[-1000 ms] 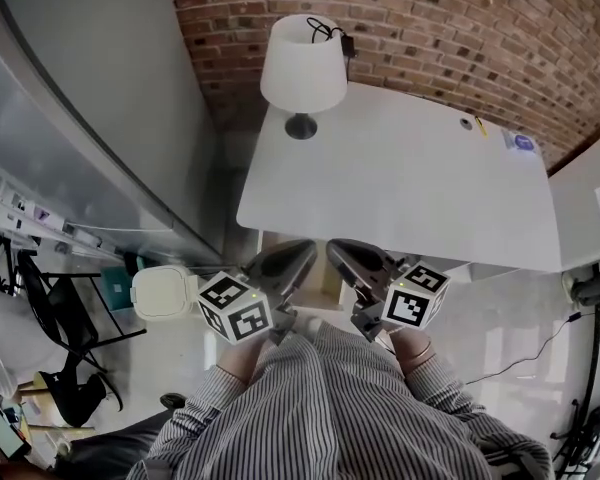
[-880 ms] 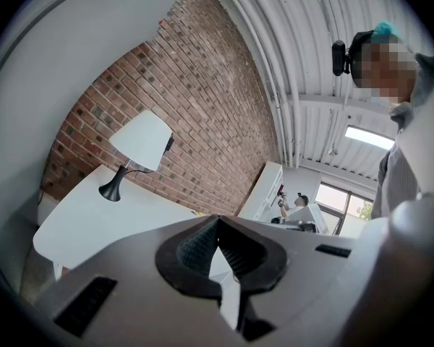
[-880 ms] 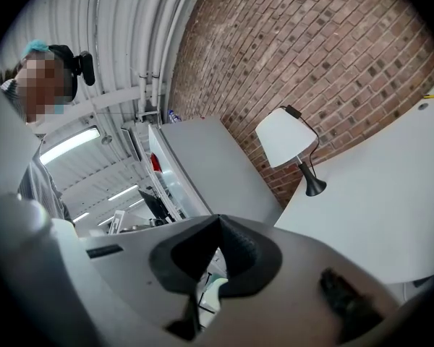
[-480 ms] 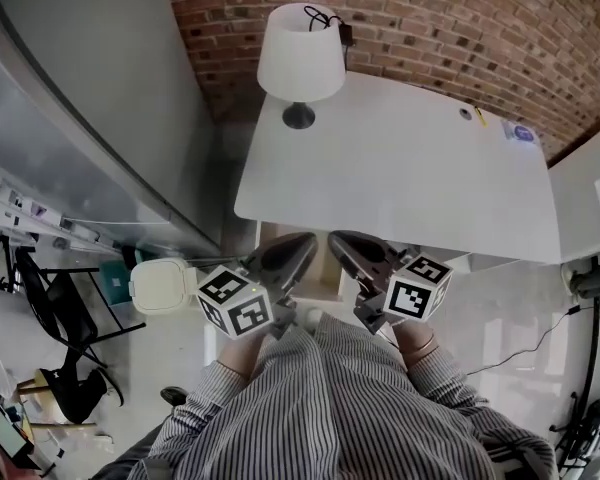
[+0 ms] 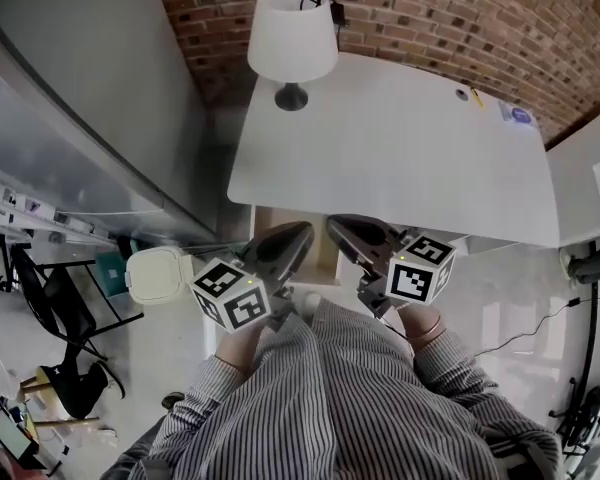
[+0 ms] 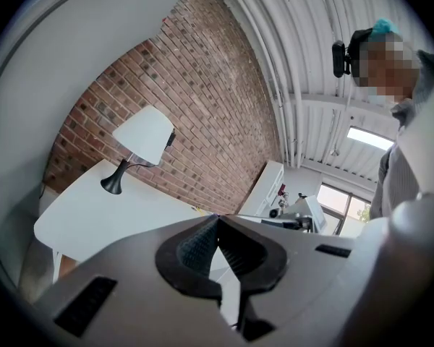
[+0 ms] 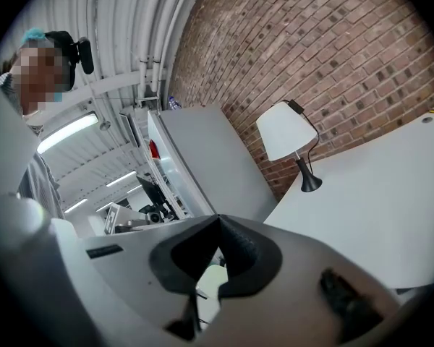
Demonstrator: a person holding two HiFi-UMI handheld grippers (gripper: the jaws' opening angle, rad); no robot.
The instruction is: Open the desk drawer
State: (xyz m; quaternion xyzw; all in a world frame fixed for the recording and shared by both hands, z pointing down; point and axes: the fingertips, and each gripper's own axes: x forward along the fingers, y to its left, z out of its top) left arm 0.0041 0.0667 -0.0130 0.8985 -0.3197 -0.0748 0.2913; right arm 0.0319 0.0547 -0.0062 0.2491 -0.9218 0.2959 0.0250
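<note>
head view: at the upper centre left of the frame the lamp and the white table sit a little higher than a second ago. this reads as a slight swing of the view, not a move of the furniture. at lower centre the two tools keep almost the same spot, just short of the table's near edge and touching nothing.

left tool: jaws pressed together with nothing between them, unchanged over the second.

right tool: jaws likewise pressed together and empty. it has tipped very slightly but has not advanced.

further right, a pale strip shows under the table's near edge. the drawer should lie along that edge, but the top hides most of it. i cannot tell whether the strip is the drawer front, nor whether the drawer stands open or shut.

finding: the change is one of viewpoint only. in my judgement neither tool is acting on the drawer at this moment.
</note>
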